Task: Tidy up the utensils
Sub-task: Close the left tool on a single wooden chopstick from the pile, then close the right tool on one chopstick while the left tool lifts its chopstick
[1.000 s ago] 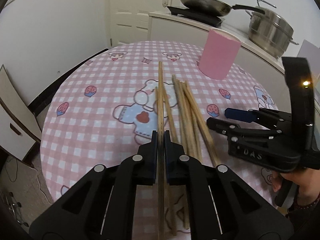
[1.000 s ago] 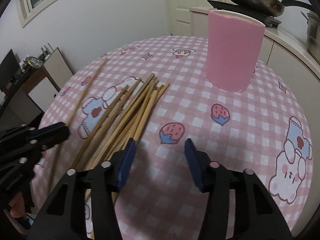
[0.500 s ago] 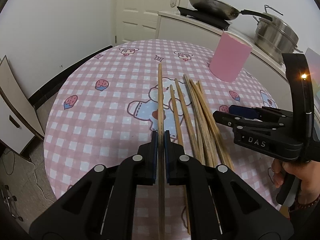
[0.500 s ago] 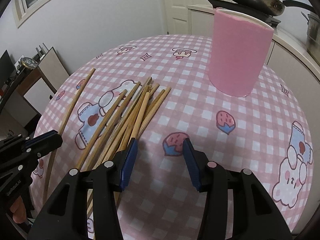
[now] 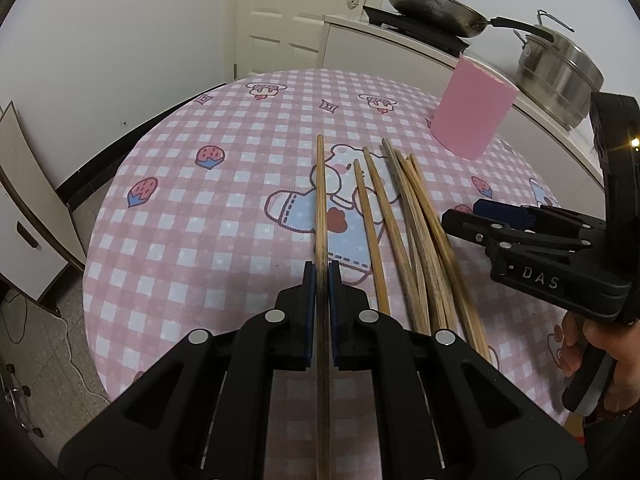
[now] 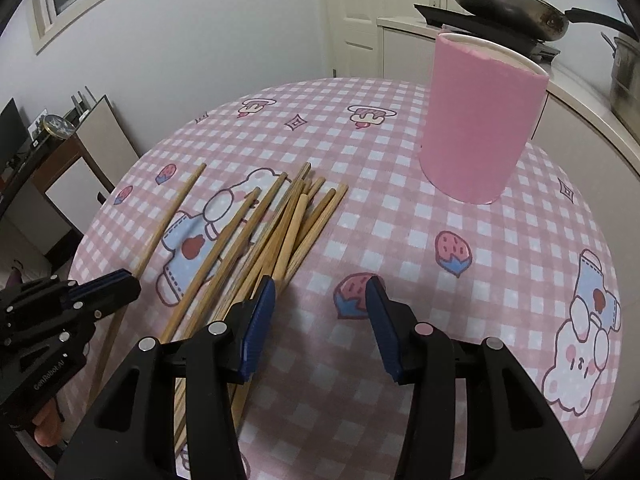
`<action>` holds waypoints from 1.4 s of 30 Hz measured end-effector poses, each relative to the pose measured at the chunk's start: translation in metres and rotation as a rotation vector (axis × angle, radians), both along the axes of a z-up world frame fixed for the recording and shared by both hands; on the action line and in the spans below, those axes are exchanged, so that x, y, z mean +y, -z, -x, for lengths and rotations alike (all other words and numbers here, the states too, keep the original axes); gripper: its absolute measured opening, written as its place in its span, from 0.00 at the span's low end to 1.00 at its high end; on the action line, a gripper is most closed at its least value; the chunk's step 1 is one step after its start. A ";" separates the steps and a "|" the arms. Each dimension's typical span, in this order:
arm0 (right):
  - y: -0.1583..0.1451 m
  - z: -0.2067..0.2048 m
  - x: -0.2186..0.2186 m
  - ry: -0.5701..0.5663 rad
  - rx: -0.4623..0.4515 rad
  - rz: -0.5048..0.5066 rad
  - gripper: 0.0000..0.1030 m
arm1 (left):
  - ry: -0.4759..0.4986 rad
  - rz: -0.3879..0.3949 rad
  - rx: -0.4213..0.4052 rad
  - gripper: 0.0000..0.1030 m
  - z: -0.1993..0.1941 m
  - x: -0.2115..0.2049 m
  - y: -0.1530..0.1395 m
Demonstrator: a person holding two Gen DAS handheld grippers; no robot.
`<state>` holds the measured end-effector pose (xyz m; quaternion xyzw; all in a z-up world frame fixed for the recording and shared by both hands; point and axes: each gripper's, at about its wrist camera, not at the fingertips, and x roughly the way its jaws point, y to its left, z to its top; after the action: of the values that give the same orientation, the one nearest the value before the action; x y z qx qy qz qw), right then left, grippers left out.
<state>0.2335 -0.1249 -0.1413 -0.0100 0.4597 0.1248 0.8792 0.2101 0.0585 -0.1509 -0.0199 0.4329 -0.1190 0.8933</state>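
Observation:
My left gripper (image 5: 321,276) is shut on one long wooden chopstick (image 5: 321,200), which points away over the pink checked tablecloth (image 5: 224,208). The right wrist view shows the same left gripper (image 6: 120,284) at the left with its chopstick (image 6: 172,216) apart from the rest. A loose pile of several chopsticks (image 5: 408,232) lies fanned out just right of it. My right gripper (image 6: 320,296) is open, hovering at the pile's (image 6: 272,240) near right end with nothing between its blue pads (image 6: 260,320). A tall pink cup (image 6: 480,124) stands upright beyond, at the far right.
A counter behind the round table carries a frying pan (image 5: 432,4) on a hob and a steel pot (image 5: 560,68). A white door (image 5: 288,16) is at the back. Low cabinets (image 6: 80,152) stand left of the table. A hand (image 5: 580,352) holds the right gripper's handle.
My left gripper has drawn back towards the near table edge with its chopstick, so the stick's tip now lies nearer. The right gripper has hardly moved and stays open.

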 end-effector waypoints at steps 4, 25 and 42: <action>0.000 -0.001 0.004 -0.010 0.006 0.002 0.43 | 0.000 -0.001 0.007 0.07 -0.001 0.001 0.002; 0.006 -0.020 -0.021 -0.033 0.128 -0.154 0.10 | 0.028 -0.045 0.073 0.07 -0.027 -0.005 0.011; 0.006 -0.044 -0.002 -0.104 0.142 0.015 0.10 | 0.058 -0.094 0.165 0.08 -0.073 -0.018 0.011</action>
<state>0.2771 -0.1273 -0.1469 -0.0317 0.5205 0.1670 0.8367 0.2835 0.0404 -0.1621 0.0249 0.5106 -0.1224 0.8507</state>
